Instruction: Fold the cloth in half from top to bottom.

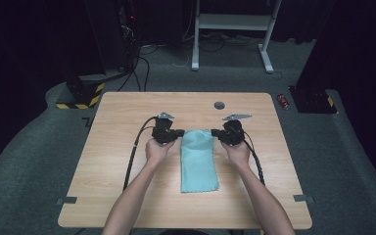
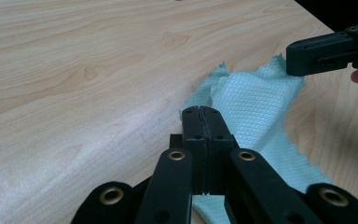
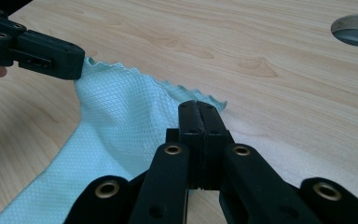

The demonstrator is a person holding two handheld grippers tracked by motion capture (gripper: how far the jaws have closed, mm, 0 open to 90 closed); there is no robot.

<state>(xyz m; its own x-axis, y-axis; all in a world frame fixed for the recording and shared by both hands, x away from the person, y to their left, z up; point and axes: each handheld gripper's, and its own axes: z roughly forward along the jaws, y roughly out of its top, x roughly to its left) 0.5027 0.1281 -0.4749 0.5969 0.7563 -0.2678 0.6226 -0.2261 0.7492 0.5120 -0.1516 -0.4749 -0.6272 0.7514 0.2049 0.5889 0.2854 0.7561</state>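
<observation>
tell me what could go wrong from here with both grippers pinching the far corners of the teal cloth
1. Each grip is thin: the left gripper and the right gripper are shut on only the edge of the teal cloth, so a corner could slip out.
2. The near end of the cloth lies on the table; it may drag and bunch rather than fold cleanly.
3. Uneven pulling by the two grippers could skew the cloth, since the stretch between them already sags.

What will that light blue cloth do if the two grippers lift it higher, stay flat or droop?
The cloth will probably droop: between the left gripper and right gripper its far edge already sags and puckers. It looks thin and light, so it should lift easily. The waffle texture likely keeps it from slipping out of the shut jaws.
</observation>
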